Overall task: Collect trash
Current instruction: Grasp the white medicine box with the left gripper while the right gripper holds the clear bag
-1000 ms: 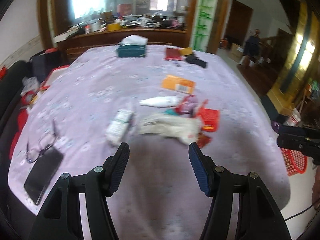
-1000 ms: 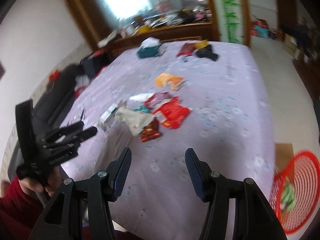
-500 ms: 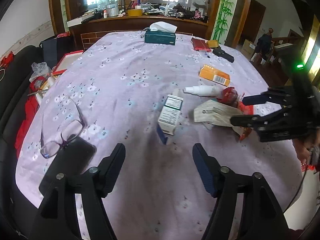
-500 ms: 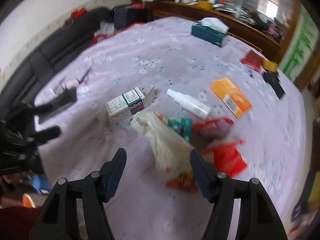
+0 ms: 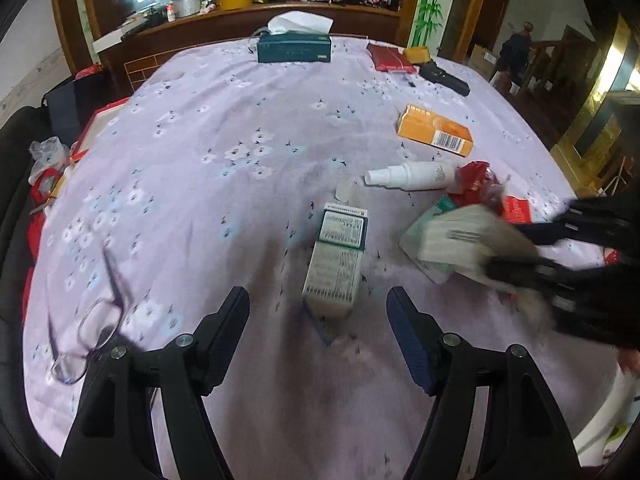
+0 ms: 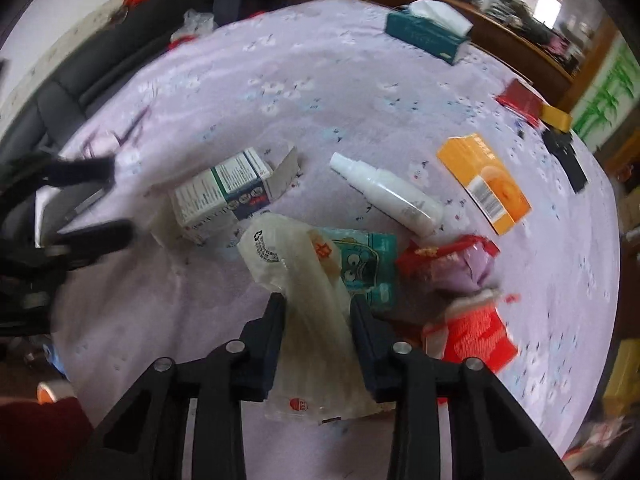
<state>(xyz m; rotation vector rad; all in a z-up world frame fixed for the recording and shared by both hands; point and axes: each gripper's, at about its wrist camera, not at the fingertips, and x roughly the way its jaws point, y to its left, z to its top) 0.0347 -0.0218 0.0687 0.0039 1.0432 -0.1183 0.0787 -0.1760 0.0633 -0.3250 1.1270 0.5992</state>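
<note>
A heap of trash lies on the lilac flowered tablecloth (image 5: 200, 168). My right gripper (image 6: 317, 300) points down at it, jaws closing, pads pressing both sides of a crumpled translucent plastic bag (image 6: 288, 248). From the left wrist view that gripper (image 5: 560, 248) reaches in from the right over the bag (image 5: 464, 236). A white and green medicine box (image 5: 340, 256) lies just ahead of my left gripper (image 5: 316, 296), which stands open and apart from it. Beside the bag are a teal wrapper (image 6: 364, 268), red wrappers (image 6: 468, 336), a white spray bottle (image 5: 412, 174) and an orange box (image 5: 436, 130).
Glasses (image 5: 92, 320) lie near the table's left front edge. A teal tissue box (image 5: 294, 48), a red packet (image 5: 390, 58) and a black item (image 5: 444, 76) sit at the far end. A dark sofa (image 6: 80, 72) runs along the left side.
My left gripper moved forward and down toward the medicine box. My right gripper swung in over the trash heap, dropped, and narrowed its jaws onto the plastic bag.
</note>
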